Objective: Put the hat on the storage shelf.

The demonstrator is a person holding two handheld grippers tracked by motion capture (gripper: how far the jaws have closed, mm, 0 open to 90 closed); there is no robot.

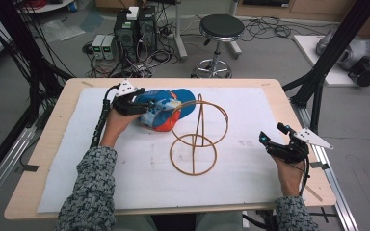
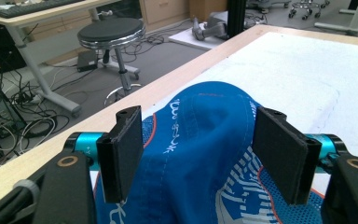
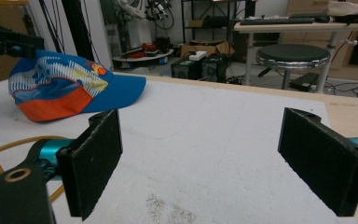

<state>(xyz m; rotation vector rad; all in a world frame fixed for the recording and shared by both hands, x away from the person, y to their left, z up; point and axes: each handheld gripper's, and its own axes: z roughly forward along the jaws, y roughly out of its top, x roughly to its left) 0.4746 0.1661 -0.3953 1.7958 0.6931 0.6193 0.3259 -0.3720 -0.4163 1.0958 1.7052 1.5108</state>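
This is a lab or research workshop, not a home. The wooden table carries a white foam sheet and stands on a bare grey floor — beyond its far edge sit two desktop computer towers amid a tangle of loose cables, with small grey power boxes beside them. A black round stool on a chrome base stands near the far right corner. Black metal frame struts rise at the table's right edge, and bundled black wires hang at the left. The right gripper view shows a desk with a keyboard and cluttered shelves behind — workbench surroundings throughout
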